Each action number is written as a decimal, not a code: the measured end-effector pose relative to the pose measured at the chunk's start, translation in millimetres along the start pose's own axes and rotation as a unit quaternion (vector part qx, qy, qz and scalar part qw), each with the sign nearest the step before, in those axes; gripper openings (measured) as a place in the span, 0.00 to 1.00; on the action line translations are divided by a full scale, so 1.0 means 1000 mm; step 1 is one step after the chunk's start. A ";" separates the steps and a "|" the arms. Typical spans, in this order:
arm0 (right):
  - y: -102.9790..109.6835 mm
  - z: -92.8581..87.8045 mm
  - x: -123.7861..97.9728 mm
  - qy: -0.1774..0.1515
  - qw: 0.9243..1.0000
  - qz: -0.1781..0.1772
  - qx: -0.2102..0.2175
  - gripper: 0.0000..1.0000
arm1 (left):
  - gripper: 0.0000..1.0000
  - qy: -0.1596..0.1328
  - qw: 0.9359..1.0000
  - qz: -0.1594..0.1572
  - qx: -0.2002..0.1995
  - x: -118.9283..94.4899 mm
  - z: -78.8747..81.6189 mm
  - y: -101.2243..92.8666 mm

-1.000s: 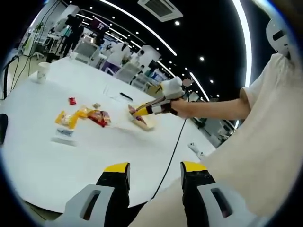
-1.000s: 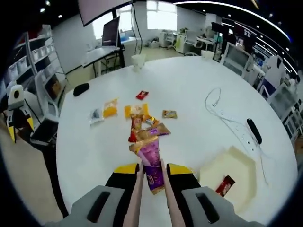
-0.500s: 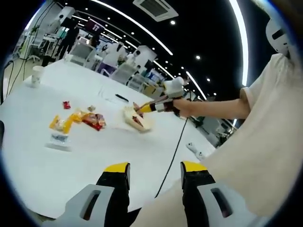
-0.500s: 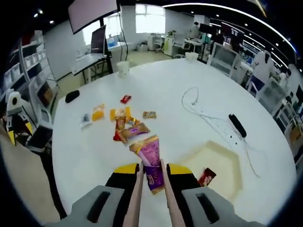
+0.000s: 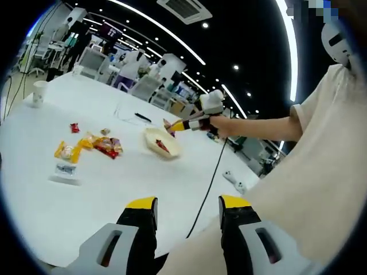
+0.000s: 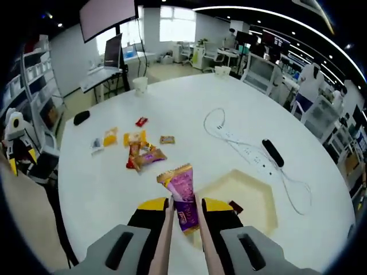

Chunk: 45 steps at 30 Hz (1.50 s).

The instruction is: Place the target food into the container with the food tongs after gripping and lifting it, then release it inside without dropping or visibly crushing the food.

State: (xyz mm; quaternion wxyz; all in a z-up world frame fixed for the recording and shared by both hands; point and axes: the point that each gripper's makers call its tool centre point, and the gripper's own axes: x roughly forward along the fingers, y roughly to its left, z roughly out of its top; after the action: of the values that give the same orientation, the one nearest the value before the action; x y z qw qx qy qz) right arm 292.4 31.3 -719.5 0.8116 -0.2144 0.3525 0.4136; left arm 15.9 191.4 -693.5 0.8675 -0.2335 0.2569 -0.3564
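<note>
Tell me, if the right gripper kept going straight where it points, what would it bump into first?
Probably the bare white table, just beside the cream container; the right gripper already holds tongs clamping a purple snack packet. Depth is unclear.

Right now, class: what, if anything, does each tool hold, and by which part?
The right tool works food tongs that pinch a purple snack packet by its lower end. The left tool is open and holds nothing.
</note>
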 end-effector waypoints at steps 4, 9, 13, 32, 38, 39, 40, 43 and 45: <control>-0.008 0.001 -0.004 -0.005 1.000 -0.008 0.008 0.22 | 0.42 -0.001 1.000 0.001 0.000 -0.001 0.000 0.000; -0.016 0.000 -0.007 -0.007 1.000 -0.014 0.019 0.22 | 0.42 -0.001 1.000 0.002 -0.001 -0.002 -0.002 0.000; -0.024 -0.001 -0.010 -0.012 0.999 -0.023 0.031 0.22 | 0.42 -0.006 1.000 0.003 -0.004 -0.003 -0.002 -0.001; -0.055 -0.009 -0.023 -0.041 0.992 -0.061 0.105 0.22 | 0.42 0.001 1.000 -0.001 0.001 -0.001 -0.004 -0.003; -0.062 -0.014 -0.028 -0.046 0.989 -0.072 0.122 0.22 | 0.42 0.003 1.000 -0.004 0.000 0.000 -0.006 -0.004; -0.063 -0.015 -0.029 -0.046 0.988 -0.073 0.125 0.22 | 0.42 0.003 1.000 -0.004 0.000 0.000 -0.006 -0.004; -0.063 -0.015 -0.029 -0.046 0.988 -0.075 0.125 0.22 | 0.42 0.004 1.000 -0.004 0.000 0.000 -0.006 -0.004; -0.064 -0.016 -0.029 -0.045 0.988 -0.077 0.125 0.22 | 0.42 0.004 1.000 -0.004 0.000 0.000 -0.007 -0.004; -0.065 -0.019 -0.028 -0.042 0.988 -0.080 0.125 0.22 | 0.42 0.006 1.000 -0.006 0.001 0.001 -0.006 -0.005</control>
State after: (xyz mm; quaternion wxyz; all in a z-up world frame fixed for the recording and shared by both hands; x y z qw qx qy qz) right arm 326.6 -31.8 -706.9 0.8764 -0.1212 0.3490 0.3089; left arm 10.8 186.1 -695.8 0.8642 -0.2321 0.2602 -0.3628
